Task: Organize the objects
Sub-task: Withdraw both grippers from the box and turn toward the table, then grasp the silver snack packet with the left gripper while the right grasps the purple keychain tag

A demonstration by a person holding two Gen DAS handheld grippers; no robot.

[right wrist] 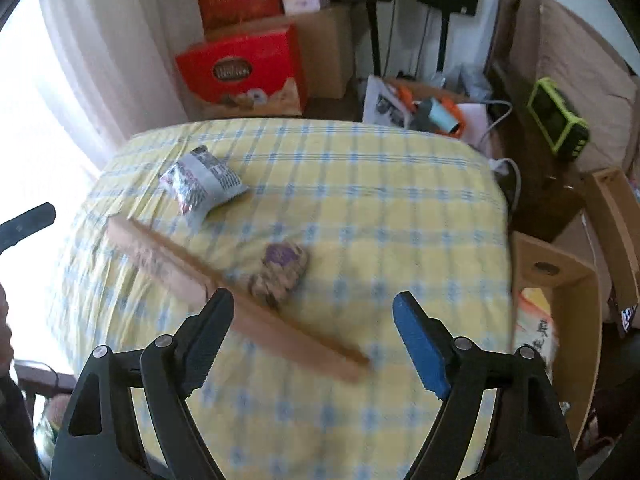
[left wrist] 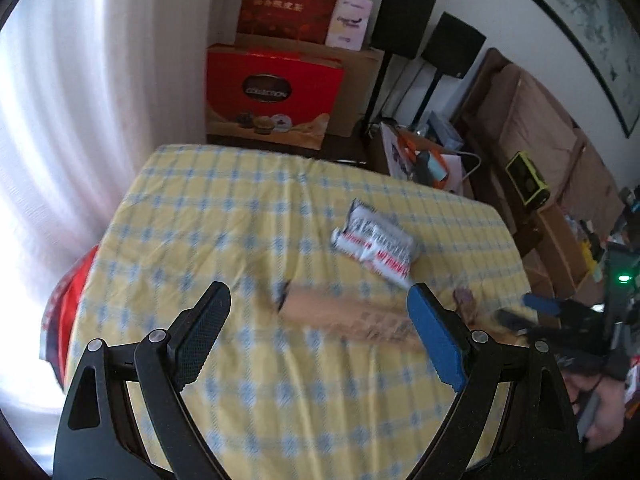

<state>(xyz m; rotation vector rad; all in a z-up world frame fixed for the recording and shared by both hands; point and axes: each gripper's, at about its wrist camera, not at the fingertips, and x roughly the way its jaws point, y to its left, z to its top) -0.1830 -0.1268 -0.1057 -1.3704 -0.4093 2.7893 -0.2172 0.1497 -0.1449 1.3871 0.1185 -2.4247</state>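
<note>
A table with a yellow and blue checked cloth (left wrist: 224,208) (right wrist: 400,200) holds three objects. A silver snack packet (left wrist: 374,240) (right wrist: 202,184) lies toward the far side. A flat brown cardboard box (left wrist: 344,318) (right wrist: 240,296) lies in the middle, blurred. A small purple-labelled packet (right wrist: 280,270) (left wrist: 464,300) lies against the box. My left gripper (left wrist: 320,316) is open and empty, above the near end of the box. My right gripper (right wrist: 314,332) is open and empty, above the box's near edge. The right gripper's fingers (left wrist: 540,308) also show at the left wrist view's right edge.
Red gift boxes (left wrist: 272,92) (right wrist: 244,68) and cardboard cartons stand behind the table. Speaker stands (left wrist: 400,20), a cluttered box (right wrist: 432,112) and a green device (right wrist: 558,118) are at the back right. An open cardboard carton (right wrist: 560,300) sits right of the table. Curtains (left wrist: 60,120) hang on the left.
</note>
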